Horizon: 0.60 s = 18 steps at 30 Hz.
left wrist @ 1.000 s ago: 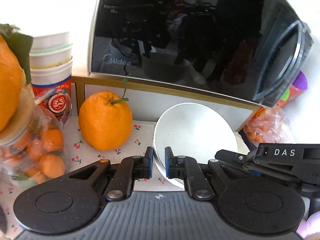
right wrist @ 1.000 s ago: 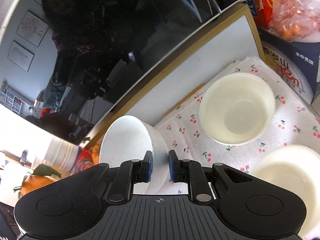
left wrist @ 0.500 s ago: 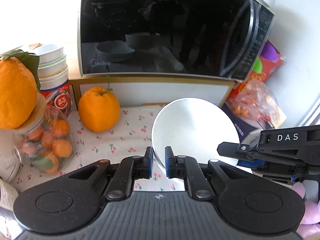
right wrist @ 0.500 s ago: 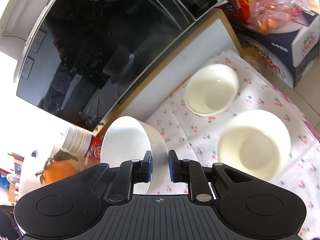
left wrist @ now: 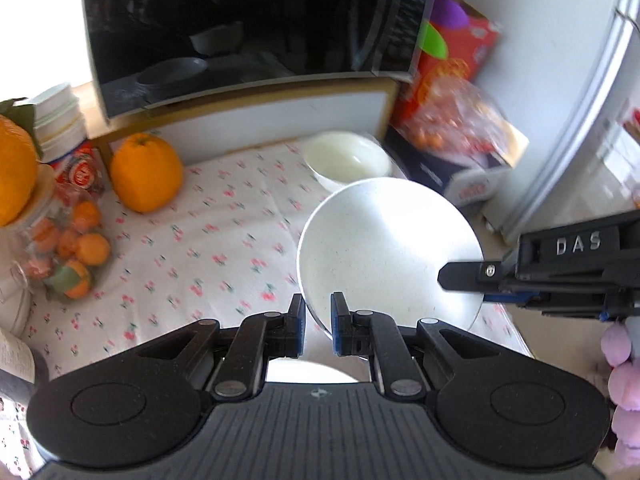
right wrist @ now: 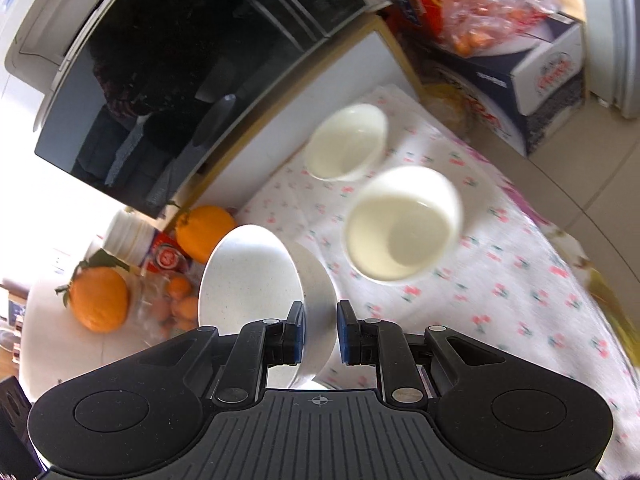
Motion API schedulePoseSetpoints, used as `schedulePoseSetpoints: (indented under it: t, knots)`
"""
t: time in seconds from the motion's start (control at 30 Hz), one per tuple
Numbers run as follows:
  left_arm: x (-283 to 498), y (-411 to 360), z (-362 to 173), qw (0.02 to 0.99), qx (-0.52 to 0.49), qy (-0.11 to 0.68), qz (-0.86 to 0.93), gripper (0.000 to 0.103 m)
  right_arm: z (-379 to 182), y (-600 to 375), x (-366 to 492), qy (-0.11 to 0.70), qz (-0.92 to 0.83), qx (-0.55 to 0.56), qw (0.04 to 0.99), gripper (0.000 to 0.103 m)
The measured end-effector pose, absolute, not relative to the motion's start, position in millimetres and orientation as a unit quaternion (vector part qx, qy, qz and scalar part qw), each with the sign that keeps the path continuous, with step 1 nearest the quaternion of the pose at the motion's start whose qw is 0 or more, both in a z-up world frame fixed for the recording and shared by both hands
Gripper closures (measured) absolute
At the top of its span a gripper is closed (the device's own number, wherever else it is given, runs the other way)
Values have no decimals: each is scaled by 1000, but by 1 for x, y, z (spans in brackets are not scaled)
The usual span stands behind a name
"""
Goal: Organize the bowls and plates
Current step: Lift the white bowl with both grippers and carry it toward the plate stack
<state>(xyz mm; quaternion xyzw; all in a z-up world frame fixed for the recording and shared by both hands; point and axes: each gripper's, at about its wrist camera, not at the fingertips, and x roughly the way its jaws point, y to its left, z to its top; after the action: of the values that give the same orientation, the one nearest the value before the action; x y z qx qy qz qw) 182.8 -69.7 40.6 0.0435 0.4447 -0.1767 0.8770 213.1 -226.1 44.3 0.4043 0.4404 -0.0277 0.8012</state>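
Note:
A white speckled bowl hangs tilted above the cherry-print cloth, held from two sides. My left gripper is shut on its near rim. My right gripper is shut on the bowl at its opposite rim, and it shows from the side in the left wrist view as the right gripper. Two cream bowls stand on the cloth: a smaller one near the shelf and a larger one closer in. The left wrist view shows only the far cream bowl.
A black microwave sits on a shelf behind the cloth. A big orange, a jar of small oranges and stacked cups crowd the left. A box with bagged fruit and a white appliance door close the right.
Both grippers have carried the speckled bowl back from the microwave and off to the right, slightly higher. The two cream bowls have come into view below it.

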Motion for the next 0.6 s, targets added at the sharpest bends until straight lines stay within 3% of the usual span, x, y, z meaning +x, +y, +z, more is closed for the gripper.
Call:
schedulePoseSetpoints:
  t: [0.6]
  knots:
    - [145,-129,-2,827,120,505,-217,91,0,-266,149,494,-95,427,752,86]
